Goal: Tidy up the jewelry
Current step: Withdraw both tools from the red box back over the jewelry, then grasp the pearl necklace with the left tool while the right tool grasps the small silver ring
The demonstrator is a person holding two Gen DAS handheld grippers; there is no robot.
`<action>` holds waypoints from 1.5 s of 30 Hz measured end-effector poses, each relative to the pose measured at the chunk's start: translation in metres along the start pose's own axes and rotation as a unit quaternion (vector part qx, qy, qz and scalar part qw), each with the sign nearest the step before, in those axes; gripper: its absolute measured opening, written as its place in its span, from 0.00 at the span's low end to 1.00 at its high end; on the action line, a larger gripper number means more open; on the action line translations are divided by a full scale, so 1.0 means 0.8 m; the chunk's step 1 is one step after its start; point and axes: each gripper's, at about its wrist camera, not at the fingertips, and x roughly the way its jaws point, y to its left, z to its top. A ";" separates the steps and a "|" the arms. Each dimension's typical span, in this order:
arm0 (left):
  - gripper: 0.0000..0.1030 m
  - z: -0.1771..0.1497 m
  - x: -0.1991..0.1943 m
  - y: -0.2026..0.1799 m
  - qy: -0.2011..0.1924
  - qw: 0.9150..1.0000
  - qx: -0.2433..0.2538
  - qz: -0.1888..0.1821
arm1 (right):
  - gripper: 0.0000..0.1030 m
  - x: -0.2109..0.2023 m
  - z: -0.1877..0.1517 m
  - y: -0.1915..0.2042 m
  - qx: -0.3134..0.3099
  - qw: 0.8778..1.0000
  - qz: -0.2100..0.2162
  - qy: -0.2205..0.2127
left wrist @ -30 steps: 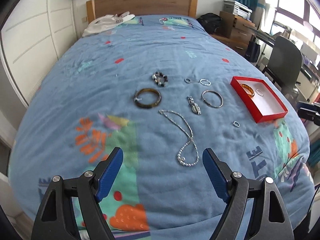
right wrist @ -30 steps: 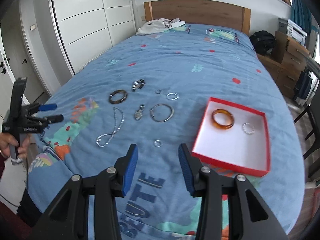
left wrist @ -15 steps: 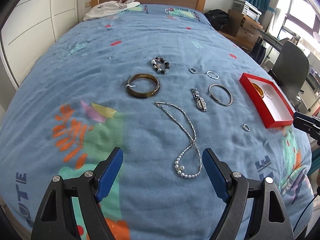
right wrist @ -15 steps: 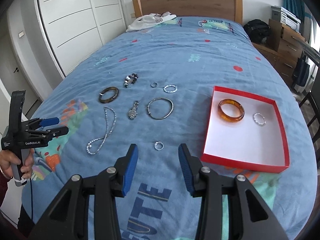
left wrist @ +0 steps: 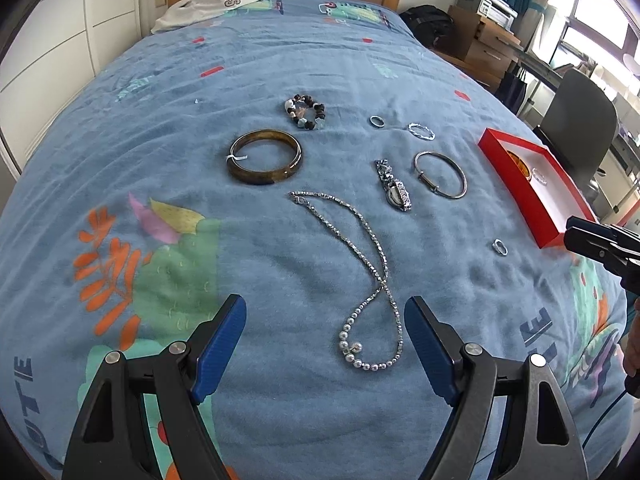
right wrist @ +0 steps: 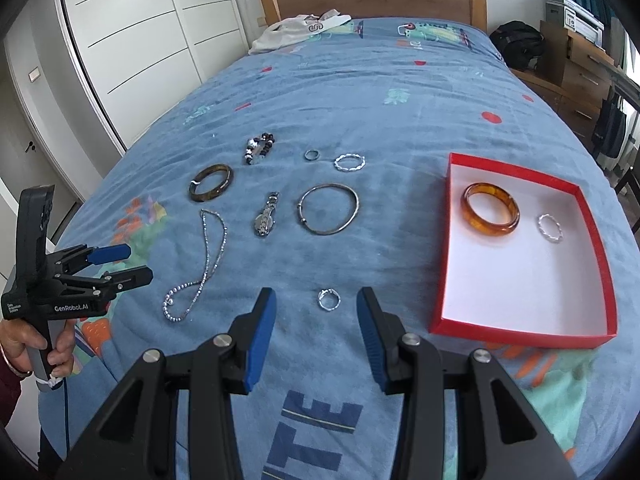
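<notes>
Left wrist view: the left gripper (left wrist: 324, 320) is spread wide and holds nothing, poised above the near loop of the beaded necklace (left wrist: 362, 280), which lies on the blue bedspread (left wrist: 160, 120) between the two blue pads without touching either.

Beyond it, left to right, lie the brown bangle (left wrist: 264, 156), the bead bracelet (left wrist: 306, 111) at the far side, the small watch (left wrist: 394, 188), the thin metal bangle (left wrist: 440, 176) and two rings (left wrist: 420, 131) further off. All lie apart from one another.

Right wrist view: the right gripper (right wrist: 316, 312) is likewise spread and empty, with the small silver ring (right wrist: 329, 300) lying on the cloth just ahead, in the gap between its fingers. To the right sits the red box (right wrist: 524, 330), open, holding an amber bangle (right wrist: 491, 214) and a twisted ring (right wrist: 550, 228); the rest of its white floor is bare.

Assessment: the sorting is at an early stage, with two pieces boxed and the greater number not yet collected. The step in hand appears to be an approach to pick-up, each tool lined up on its own piece.

Next move, as judged: lower onto the ring or necklace and close squarely. The ring is small and flat on soft cloth, so the pads may snag fabric or miss; the necklace is limp and will trail when lifted.
</notes>
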 end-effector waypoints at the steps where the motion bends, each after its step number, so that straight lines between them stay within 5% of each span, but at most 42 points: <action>1: 0.78 -0.001 0.001 0.001 0.001 1.000 0.000 0.001 | 0.39 0.002 0.000 0.001 0.000 1.000 0.000 0.001; 17: 0.78 -0.006 0.030 0.019 0.019 1.000 -0.018 -0.007 | 0.39 0.046 -0.006 0.001 0.010 1.000 0.002 0.024; 45: 0.73 0.002 0.081 -0.030 0.041 0.998 0.029 -0.023 | 0.37 0.104 -0.009 -0.015 0.020 0.999 0.006 0.047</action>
